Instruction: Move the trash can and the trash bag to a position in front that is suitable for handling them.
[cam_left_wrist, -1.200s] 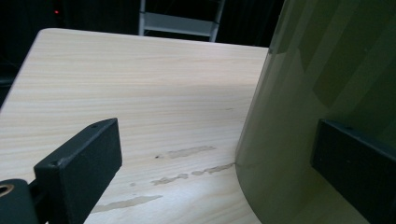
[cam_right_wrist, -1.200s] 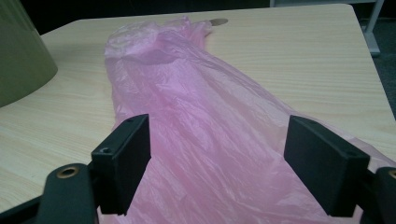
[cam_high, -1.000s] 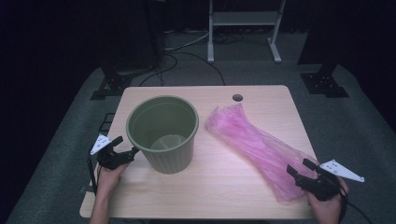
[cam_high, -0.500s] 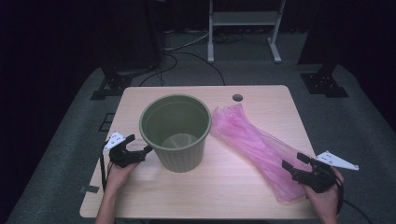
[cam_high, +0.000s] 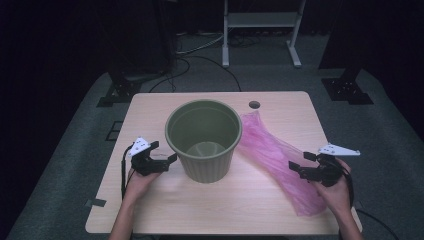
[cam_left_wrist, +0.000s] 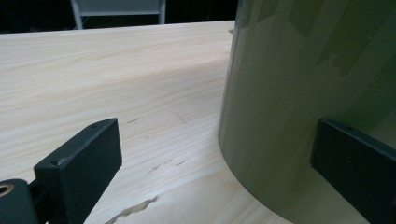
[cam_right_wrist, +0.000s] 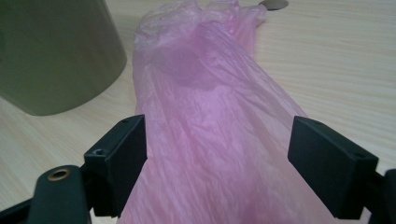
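Early stage, I'd judge: left gripper (cam_high: 168, 159) has its jaws spread wide right at the lower wall of the green bin (cam_high: 204, 140), one jaw against or just beside the wall in the left gripper view, nothing clamped. Right gripper (cam_high: 296, 169) is also wide, jaws straddling the near end of the pink bag (cam_high: 280, 160), which lies flat on the table (cam_high: 240, 205) ahead of it, far end beside the bin. Left to do: pinch the bag, open it, line the bin.
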